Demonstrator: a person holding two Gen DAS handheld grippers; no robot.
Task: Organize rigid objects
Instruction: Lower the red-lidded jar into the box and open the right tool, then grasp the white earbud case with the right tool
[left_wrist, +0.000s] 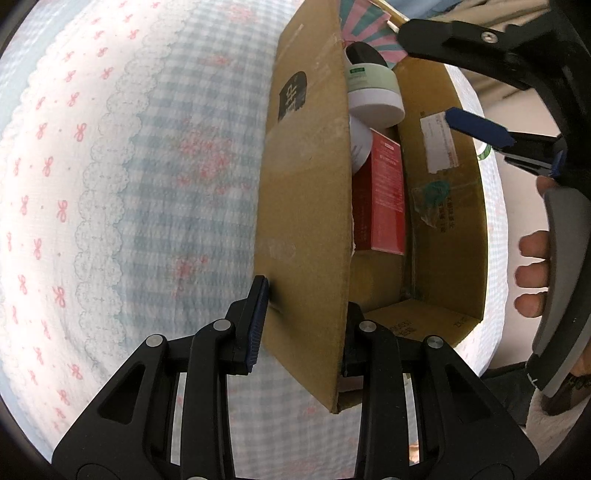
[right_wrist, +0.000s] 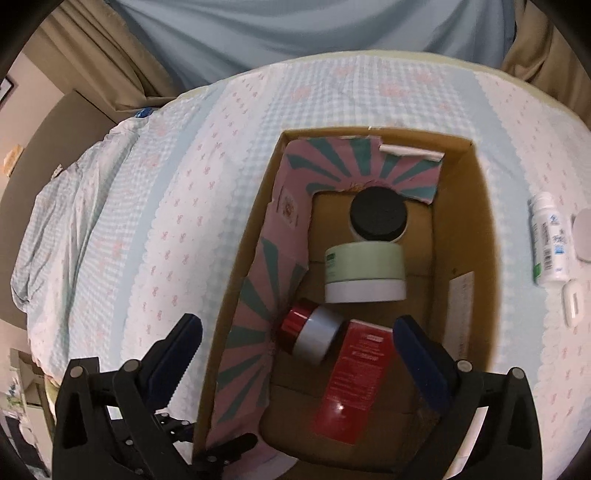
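left wrist view: my left gripper (left_wrist: 303, 325) pinches the near wall of the cardboard box (left_wrist: 306, 206) on the bow-print quilt (left_wrist: 110, 184). right wrist view: my right gripper (right_wrist: 295, 347) hangs spread wide with nothing in it above the red carton (right_wrist: 354, 380), which lies in the box beside a red-capped jar (right_wrist: 310, 332), green tub (right_wrist: 364, 273) and black-lidded jar (right_wrist: 378, 216).

Gingham bedspread (right_wrist: 229, 155) with pink bows — tan curtains (right_wrist: 92, 55) behind
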